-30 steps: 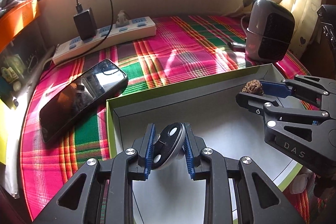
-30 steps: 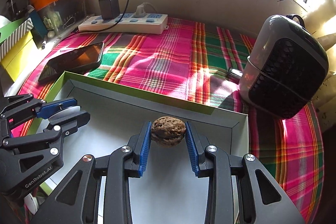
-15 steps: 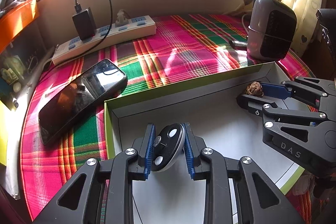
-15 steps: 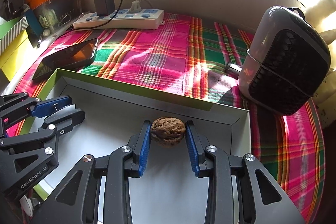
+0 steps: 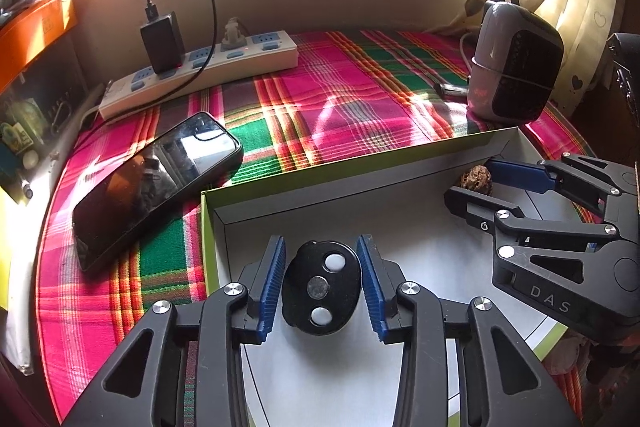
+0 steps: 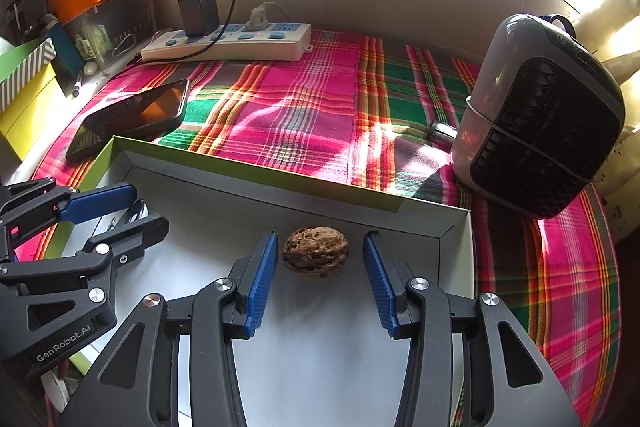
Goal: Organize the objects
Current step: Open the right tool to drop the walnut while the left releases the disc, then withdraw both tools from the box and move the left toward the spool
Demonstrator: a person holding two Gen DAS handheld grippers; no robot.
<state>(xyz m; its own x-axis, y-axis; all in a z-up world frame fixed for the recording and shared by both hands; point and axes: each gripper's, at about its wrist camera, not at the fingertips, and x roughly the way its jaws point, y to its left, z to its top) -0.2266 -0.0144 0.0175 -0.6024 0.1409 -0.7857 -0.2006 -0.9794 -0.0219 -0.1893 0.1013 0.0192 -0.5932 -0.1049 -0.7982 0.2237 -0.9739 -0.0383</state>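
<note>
— On the left?
— The left gripper [image 5: 322, 285] has just spread its jaws; the black oval disc [image 5: 320, 289] lies loose between them in the box [image 5: 256, 205].
— And right?
— The right gripper [image 6: 318, 277] has just opened too; the walnut [image 6: 315, 253] rests free on the box floor.

walnut [image 6: 315, 253] 1 | black disc [image 5: 320, 287] 1 | box [image 5: 360, 167] 1 | phone [image 5: 156, 183] 1
</note>
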